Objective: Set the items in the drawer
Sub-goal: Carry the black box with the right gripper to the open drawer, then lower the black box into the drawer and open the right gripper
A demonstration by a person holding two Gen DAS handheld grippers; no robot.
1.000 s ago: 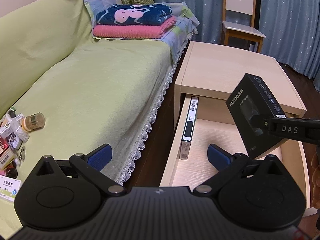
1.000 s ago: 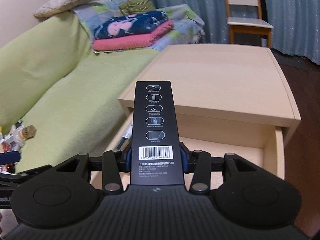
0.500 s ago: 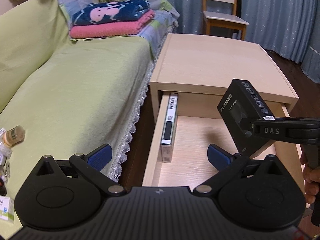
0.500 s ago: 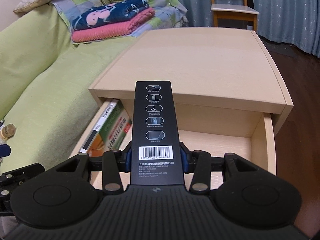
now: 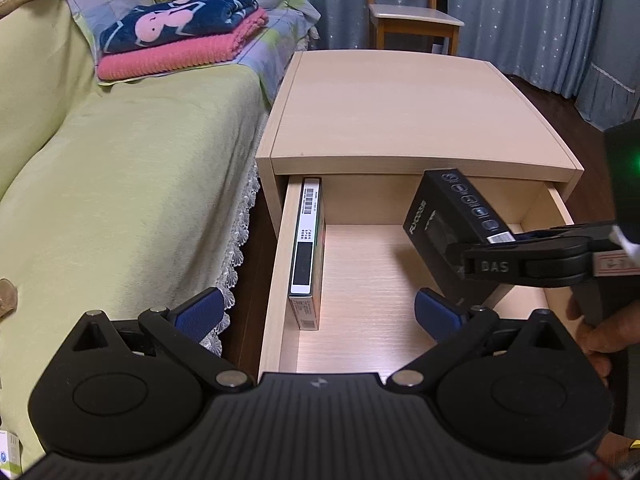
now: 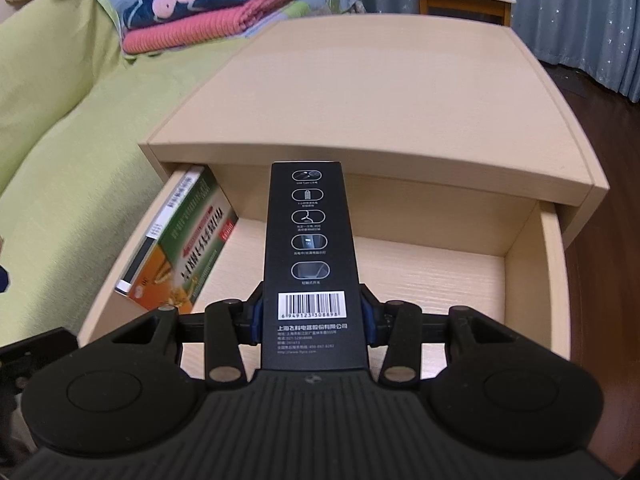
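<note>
Since 1 s ago, my right tool (image 6: 312,316), clenched on black box (image 6: 310,256), advanced over open drawer (image 6: 536,276). Left tool (image 5: 320,312) released, empty. Next: lower ahead, let go.

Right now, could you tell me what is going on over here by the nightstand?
A person is putting items into the open drawer of the nightstand. The right tongs are shut on a black box, held above the drawer's bare floor and not yet set down. The left tongs are open and hold nothing, near the drawer's front. One green and orange box already stands on edge against the drawer's left wall.
</note>
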